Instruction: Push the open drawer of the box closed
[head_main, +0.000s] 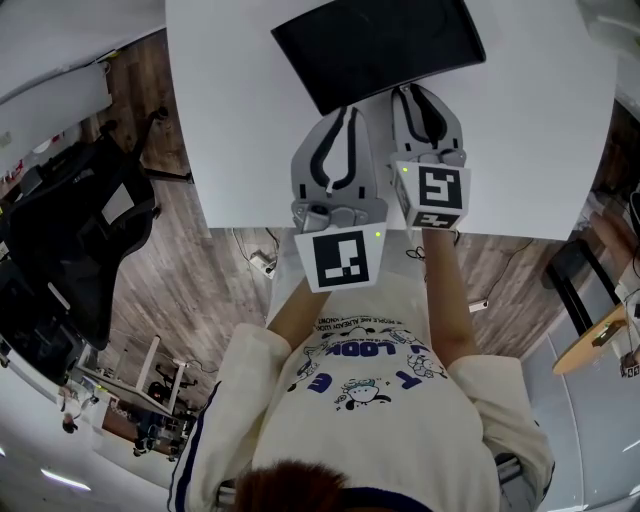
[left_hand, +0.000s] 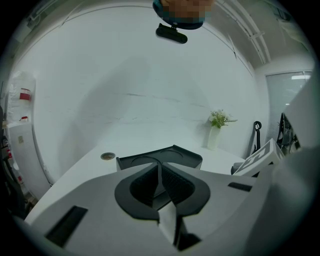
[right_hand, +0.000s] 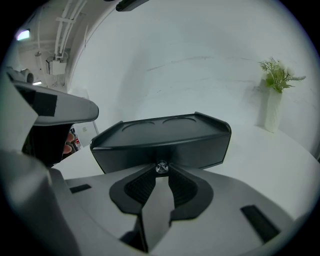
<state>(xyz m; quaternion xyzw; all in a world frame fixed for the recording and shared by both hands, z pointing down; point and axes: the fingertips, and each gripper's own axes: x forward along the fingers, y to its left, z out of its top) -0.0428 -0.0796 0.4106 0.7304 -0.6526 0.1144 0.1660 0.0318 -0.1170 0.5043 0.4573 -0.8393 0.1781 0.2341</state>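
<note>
The black box (head_main: 380, 45) stands on the white table (head_main: 240, 130) at the far side, a shallow tray moulded into its top. In the right gripper view its front face (right_hand: 200, 150) fills the middle, with a small clear drawer knob (right_hand: 161, 167) at its lower edge. My right gripper (right_hand: 161, 171) is shut on that knob, one fingertip on each side of it. My left gripper (head_main: 345, 112) waits just left of the right gripper (head_main: 415, 90), short of the box (left_hand: 160, 157), its jaws shut on nothing. How far the drawer stands out is hidden.
A white vase with a green plant (right_hand: 274, 107) stands on the table to the right of the box. A round cable grommet (left_hand: 107, 156) sits in the tabletop left of it. The table's near edge (head_main: 300, 230) is just behind the grippers. A black chair (head_main: 80, 230) stands on the floor at left.
</note>
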